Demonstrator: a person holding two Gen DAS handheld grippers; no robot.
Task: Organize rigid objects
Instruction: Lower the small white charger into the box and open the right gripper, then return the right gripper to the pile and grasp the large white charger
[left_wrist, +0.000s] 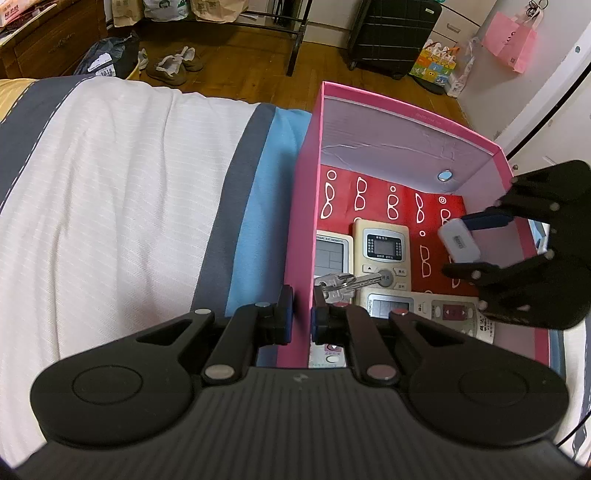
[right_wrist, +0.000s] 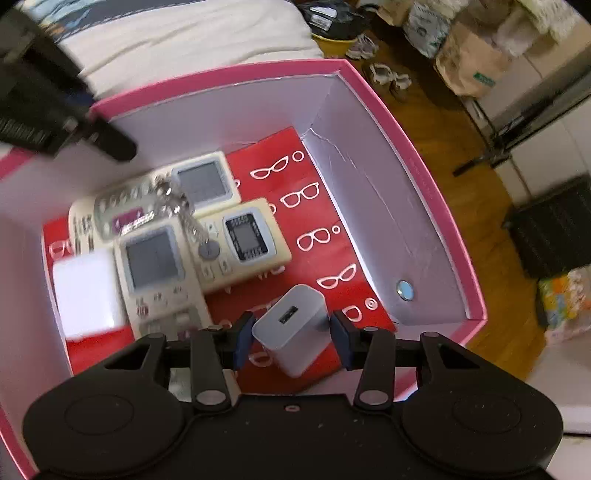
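A pink box stands on the bed, lined with red paper printed with glasses. Inside lie several cream remote controls with a bunch of keys on top. My left gripper is shut on the box's left wall. My right gripper hangs inside the box, jaws apart, with a white USB charger between the pads; a gap shows on each side. The charger and the right gripper also show in the left wrist view. A white block lies by the remotes.
The box sits at the edge of a bed with a white, grey and blue cover. Beyond it is wooden floor with shoes, a dark suitcase, paper bags and a pink bag.
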